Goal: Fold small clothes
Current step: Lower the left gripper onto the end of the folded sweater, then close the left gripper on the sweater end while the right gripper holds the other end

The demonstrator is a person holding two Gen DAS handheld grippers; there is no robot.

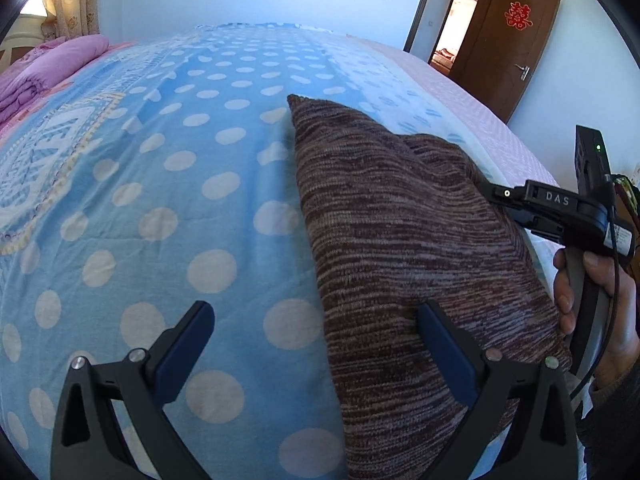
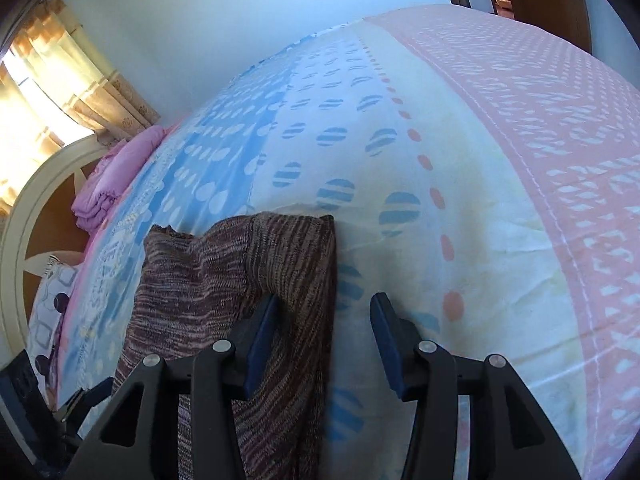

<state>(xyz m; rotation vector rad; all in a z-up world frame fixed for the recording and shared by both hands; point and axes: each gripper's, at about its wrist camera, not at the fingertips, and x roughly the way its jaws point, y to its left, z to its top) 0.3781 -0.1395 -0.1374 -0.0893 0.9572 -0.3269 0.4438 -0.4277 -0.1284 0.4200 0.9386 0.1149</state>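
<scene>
A brown and grey striped knit garment (image 1: 400,248) lies folded on the blue polka-dot bedsheet (image 1: 200,184). My left gripper (image 1: 316,320) is open, with its right finger over the garment's near part and its left finger over the sheet. My right gripper (image 2: 324,308) is open over the garment's right edge (image 2: 316,272); the left finger rests on the knit, the right finger is over the sheet. The right gripper also shows in the left wrist view (image 1: 496,196), at the garment's right side, held by a hand.
A folded purple quilt (image 1: 44,68) lies at the bed's far left by the headboard (image 2: 36,208). A patterned pillow (image 2: 52,288) sits near it. A brown door (image 1: 508,40) stands open at the far right. The bed's pink-bordered edge (image 2: 560,160) runs along the right.
</scene>
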